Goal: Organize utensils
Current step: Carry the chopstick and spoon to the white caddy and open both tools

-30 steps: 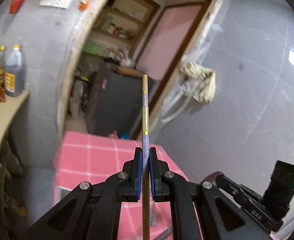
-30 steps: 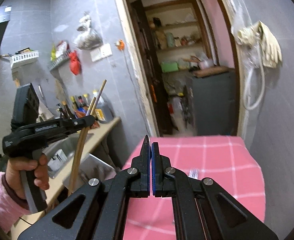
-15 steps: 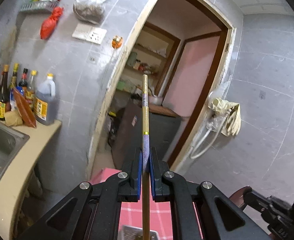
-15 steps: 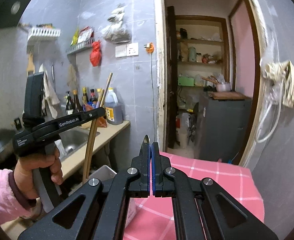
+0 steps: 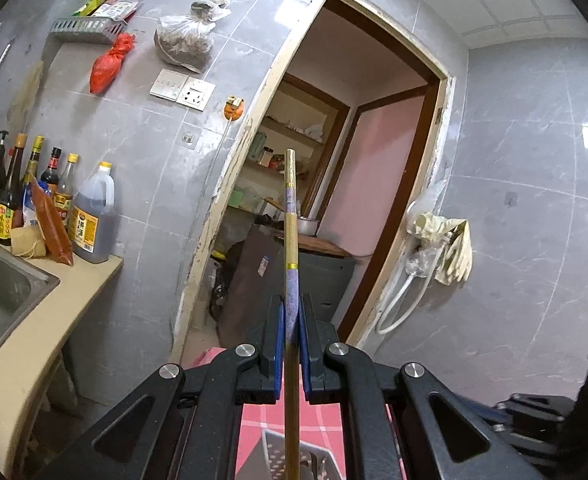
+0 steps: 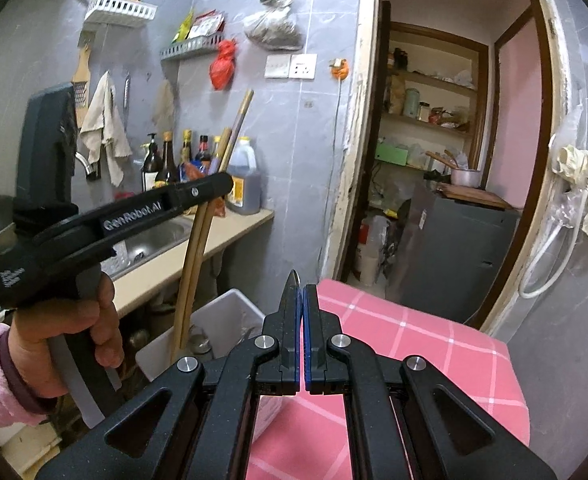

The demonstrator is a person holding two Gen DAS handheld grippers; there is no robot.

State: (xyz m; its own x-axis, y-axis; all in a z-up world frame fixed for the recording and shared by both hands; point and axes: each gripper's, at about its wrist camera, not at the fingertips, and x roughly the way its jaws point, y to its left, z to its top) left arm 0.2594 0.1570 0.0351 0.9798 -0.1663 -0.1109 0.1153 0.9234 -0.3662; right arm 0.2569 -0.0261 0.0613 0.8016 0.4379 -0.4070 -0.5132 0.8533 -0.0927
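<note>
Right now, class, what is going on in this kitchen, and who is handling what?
A person holds a gripper in each hand. The left gripper is shut on a pair of chopsticks, held nearly upright, their lower ends reaching down at a white container beside the pink checked table. The right gripper is shut and empty, hovering over the table. The chopsticks have not been released.

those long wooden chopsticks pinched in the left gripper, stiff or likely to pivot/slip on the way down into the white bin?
The long wooden chopsticks look stiff: they run nearly straight, with no sag. The left gripper clamps them well up from their lower tips, so they may pivot if the tips catch the white plastic bin. The glossy finish by the pads looks somewhat slippery.
</note>
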